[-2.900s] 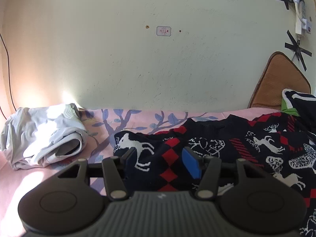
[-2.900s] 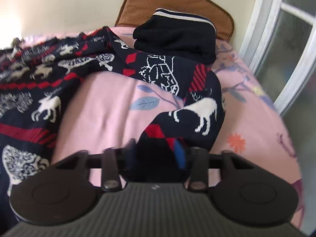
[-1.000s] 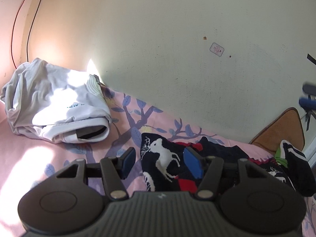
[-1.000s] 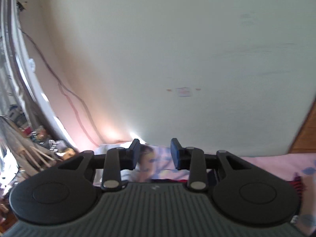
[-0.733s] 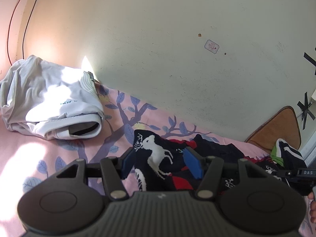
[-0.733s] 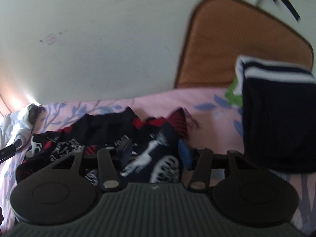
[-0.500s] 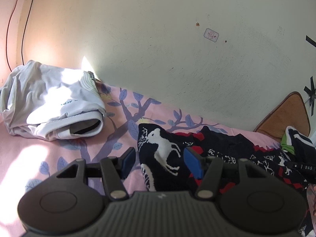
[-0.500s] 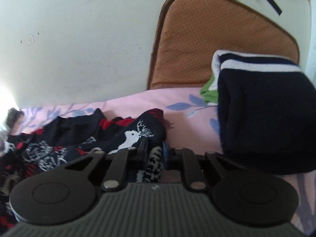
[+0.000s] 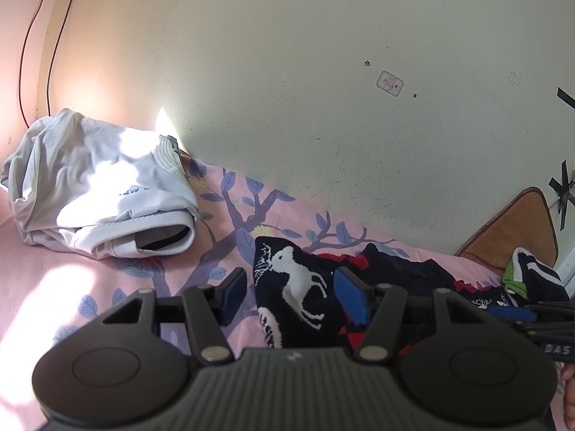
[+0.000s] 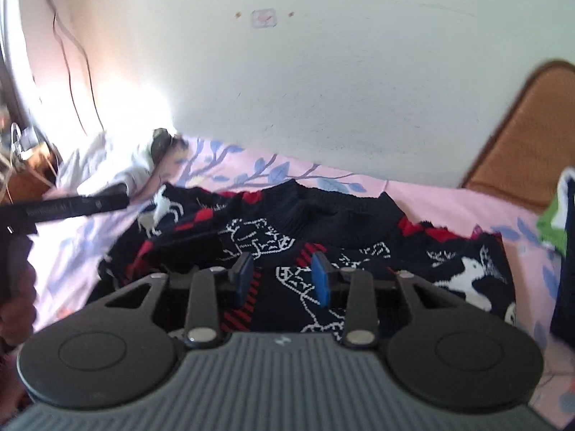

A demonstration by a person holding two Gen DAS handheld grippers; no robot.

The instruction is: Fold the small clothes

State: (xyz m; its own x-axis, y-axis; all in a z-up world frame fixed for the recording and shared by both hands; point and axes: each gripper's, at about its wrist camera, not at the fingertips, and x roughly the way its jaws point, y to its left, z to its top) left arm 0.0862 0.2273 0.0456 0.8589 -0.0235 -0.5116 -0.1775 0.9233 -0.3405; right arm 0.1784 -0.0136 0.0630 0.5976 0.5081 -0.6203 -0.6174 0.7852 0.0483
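Note:
A black knit sweater point(image 10: 323, 222) with red diamonds and white deer lies rumpled on the pink bedsheet point(image 10: 449, 197). Its left sleeve end point(image 9: 298, 287), showing a white deer, lies between the pads of my left gripper point(image 9: 291, 296), which is open and not closed on it. My right gripper point(image 10: 282, 278) is open and empty over the sweater's chest, just below the neckline. The right gripper point(image 9: 532, 318) also shows at the right edge of the left wrist view, and the left gripper point(image 10: 72, 206) shows at the left edge of the right wrist view.
A folded white garment point(image 9: 104, 194) lies at the far left by the wall. A folded dark garment with white and green stripes point(image 9: 535, 280) and a brown cushion point(image 9: 514, 230) are at the far right. The wall runs along the bed's back edge.
My right gripper shut on the sweater's right sleeve half a second ago, has let go, opened and swung left over the chest. My left gripper stays open around the left sleeve end.

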